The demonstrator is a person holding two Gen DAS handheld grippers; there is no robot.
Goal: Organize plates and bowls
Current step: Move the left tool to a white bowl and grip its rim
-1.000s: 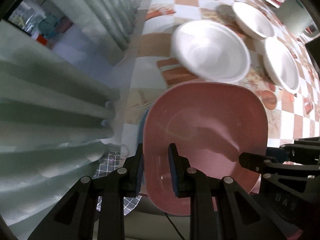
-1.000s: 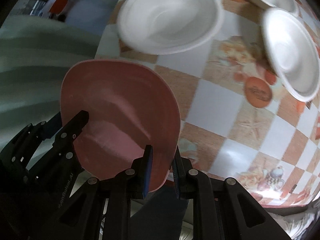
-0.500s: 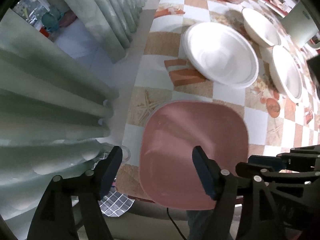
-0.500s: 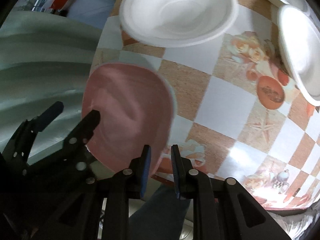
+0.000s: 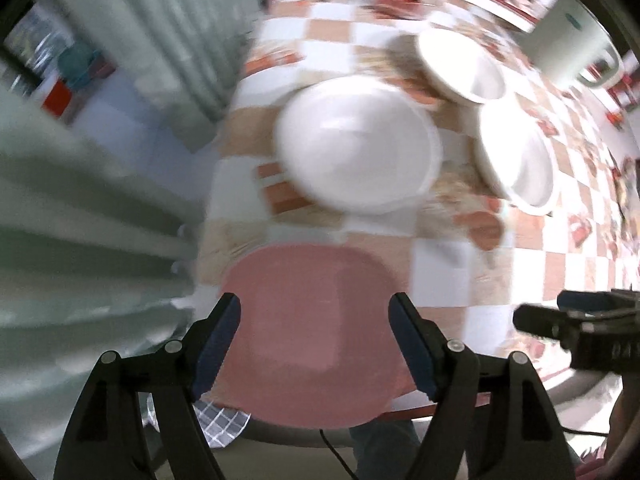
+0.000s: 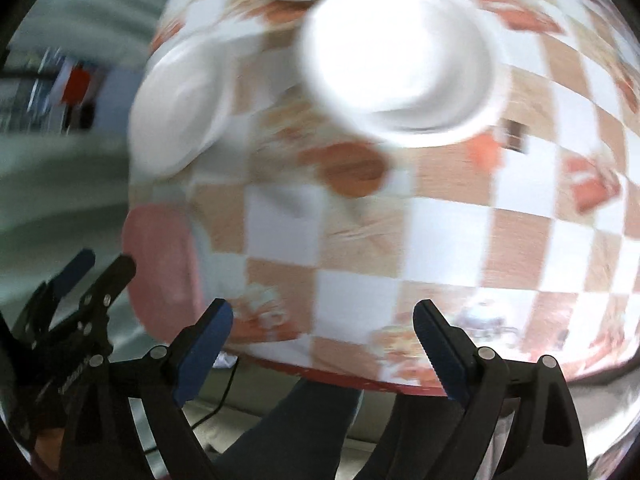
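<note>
1. Release is what has just happened: your left tool (image 5: 314, 344) and your right tool (image 6: 322, 346) were both clamped on the rim of the pink plate (image 5: 308, 332) a second ago, and both have just been opening; each now stands spread wide with nothing pressed between its pads
2. The pink plate now lies flat on the checkered surface (image 5: 460, 276) at its near edge, lower centre of the left wrist frame, seen between the left tool's fingers but not touched by them
3. Your right tool has swung away from it: in the right wrist frame the pink plate (image 6: 160, 268) has slid to the lower left and only bare checkered surface lies between the fingers
4. For the task, I judge this placement done; the white dishes are still spread apart, so gathering them looks like what remains
5. The left wrist view alone shows all three white pieces: a large white plate (image 5: 356, 144) at centre, a white bowl (image 5: 460, 64) upper right, another white bowl (image 5: 516, 156) at right
6. The right wrist view alone puts that second bowl (image 6: 400, 60) almost straight ahead of your right tool, though blurred
</note>
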